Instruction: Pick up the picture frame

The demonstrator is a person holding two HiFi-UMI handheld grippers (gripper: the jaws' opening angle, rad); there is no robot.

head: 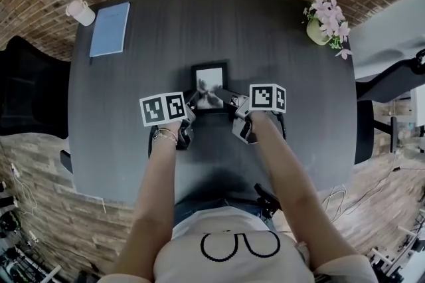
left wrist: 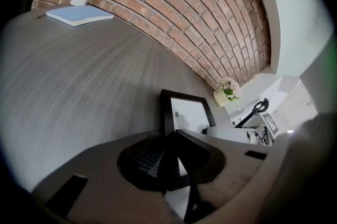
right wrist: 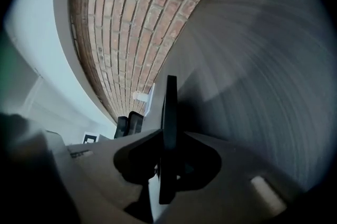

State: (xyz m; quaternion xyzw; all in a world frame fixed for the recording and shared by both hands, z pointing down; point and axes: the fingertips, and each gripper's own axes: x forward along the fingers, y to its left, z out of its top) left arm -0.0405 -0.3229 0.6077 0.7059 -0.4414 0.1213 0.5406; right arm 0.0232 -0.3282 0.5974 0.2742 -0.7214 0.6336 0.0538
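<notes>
A black picture frame with a grey photo lies near the middle of the dark table. My left gripper grips the frame's near left corner. In the left gripper view the frame's black border runs between the jaws, and my left gripper is shut on it. My right gripper is at the near right corner. In the right gripper view the picture frame shows edge-on, with my right gripper closed onto it from both sides.
A white mug and a blue notebook lie at the table's far left corner. A pot of pink flowers stands at the far right. A brick wall runs behind the table, and a chair is at the right.
</notes>
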